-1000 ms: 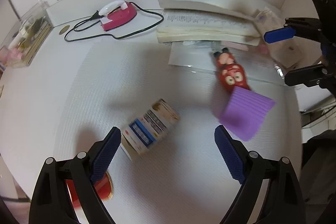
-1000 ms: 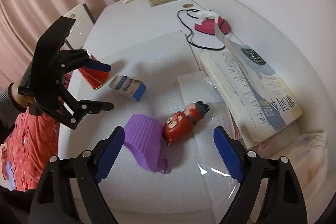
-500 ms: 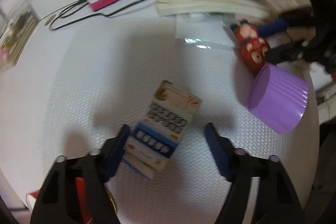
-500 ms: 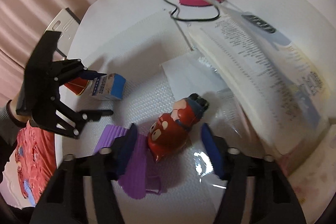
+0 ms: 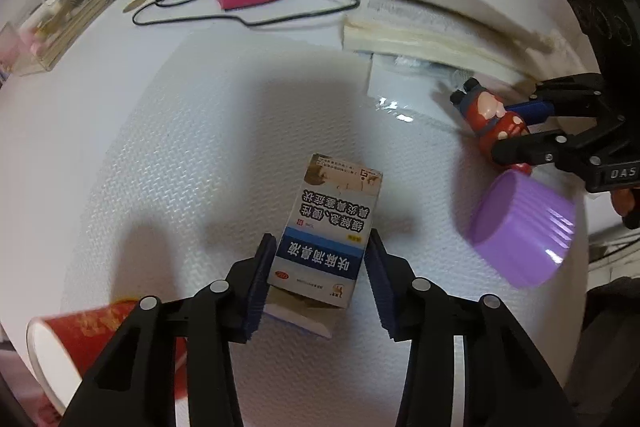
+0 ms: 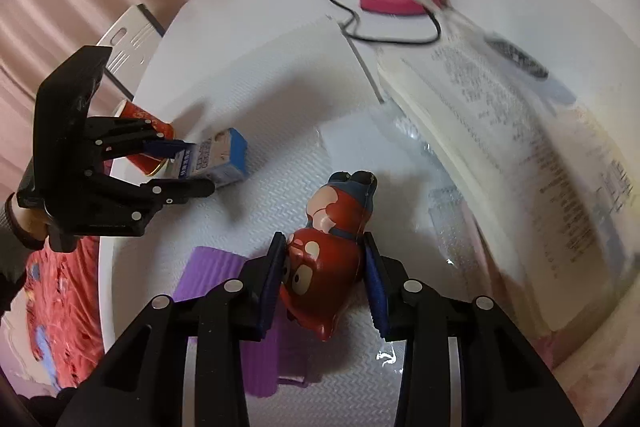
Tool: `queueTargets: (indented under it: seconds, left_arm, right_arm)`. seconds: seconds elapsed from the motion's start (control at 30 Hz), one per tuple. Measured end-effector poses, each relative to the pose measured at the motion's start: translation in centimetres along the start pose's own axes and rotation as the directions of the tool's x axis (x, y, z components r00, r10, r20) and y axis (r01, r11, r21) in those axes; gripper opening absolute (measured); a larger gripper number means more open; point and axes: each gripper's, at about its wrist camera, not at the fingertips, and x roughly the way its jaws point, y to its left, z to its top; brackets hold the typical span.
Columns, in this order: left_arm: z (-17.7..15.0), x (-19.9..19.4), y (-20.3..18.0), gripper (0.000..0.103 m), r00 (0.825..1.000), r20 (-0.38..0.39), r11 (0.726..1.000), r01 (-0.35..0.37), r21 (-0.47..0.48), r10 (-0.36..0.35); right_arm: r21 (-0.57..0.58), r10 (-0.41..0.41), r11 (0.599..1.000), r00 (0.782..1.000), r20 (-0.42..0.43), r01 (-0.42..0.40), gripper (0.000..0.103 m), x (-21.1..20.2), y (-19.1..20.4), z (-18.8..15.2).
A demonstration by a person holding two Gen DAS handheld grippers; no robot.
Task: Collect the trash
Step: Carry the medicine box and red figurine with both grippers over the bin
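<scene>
Carton (image 5: 326, 239) between left hand-held gripper (image 5: 320, 283) pads (jaws just closing).

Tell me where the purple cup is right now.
The purple cup lies on its side on the white mat, at the right of the left wrist view, just beyond the red figurine and right of the medicine box.

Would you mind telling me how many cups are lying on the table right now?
2. A red paper cup lies on its side at the near left edge; a purple ribbed cup lies tipped beside the red figurine. Others may be hidden.
</scene>
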Motion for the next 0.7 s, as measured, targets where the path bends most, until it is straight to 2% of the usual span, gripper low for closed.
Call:
queueTargets:
  seconds: [0.17, 0.4, 0.7]
  left_arm:
    - [-1.0, -2.3, -1.6, 0.047, 1.000, 0.016, 1.000, -0.006, 0.001, 0.006]
    - [-3.0, -5.7, -4.1, 0.047, 0.999, 0.043, 1.000, -0.012, -0.026, 0.014]
    - [-7.0, -11.8, -8.2, 0.047, 0.993, 0.086, 0.996, -0.075, -0.049, 0.079]
  right_arm:
    - [-0.088, -0.012, 0.996, 1.000, 0.029, 0.015, 0.038, -2.4, 1.2, 0.4]
    - [-0.219, 0.045, 0.975, 0.999, 0.023, -0.039, 0.038, -6.4, 3.8, -1.0]
    - [-0.436, 0.141, 0.891, 0.990, 0.005, -0.124, 0.038, -11.2, 8.3, -4.1]
